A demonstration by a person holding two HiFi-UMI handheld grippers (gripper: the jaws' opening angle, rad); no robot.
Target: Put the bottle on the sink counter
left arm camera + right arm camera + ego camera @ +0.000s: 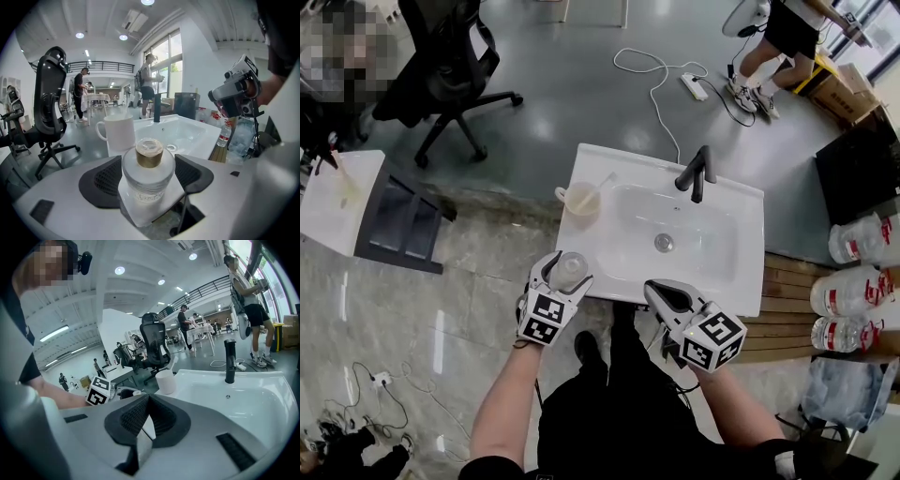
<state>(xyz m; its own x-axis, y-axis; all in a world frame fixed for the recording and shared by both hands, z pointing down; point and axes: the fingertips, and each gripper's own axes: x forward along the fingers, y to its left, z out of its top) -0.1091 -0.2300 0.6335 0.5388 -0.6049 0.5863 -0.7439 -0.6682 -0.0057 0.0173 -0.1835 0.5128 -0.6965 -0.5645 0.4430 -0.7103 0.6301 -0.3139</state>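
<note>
At the lower left of the head view, the left gripper (pixel 562 278) has its 2 jaws closed around a clear bottle (pixel 148 174) with a gold cap. The bottle is upright at the front left corner of the white sink tabletop (pixel 577 239). A mug (pixel 581 199) stands just beyond it. The step likely goes best if the bottle is moved inward from the edge, short of the mug, and set base flat before the jaws loosen. At lower centre-right, the right gripper (pixel 659 293) is closed and empty.
</note>
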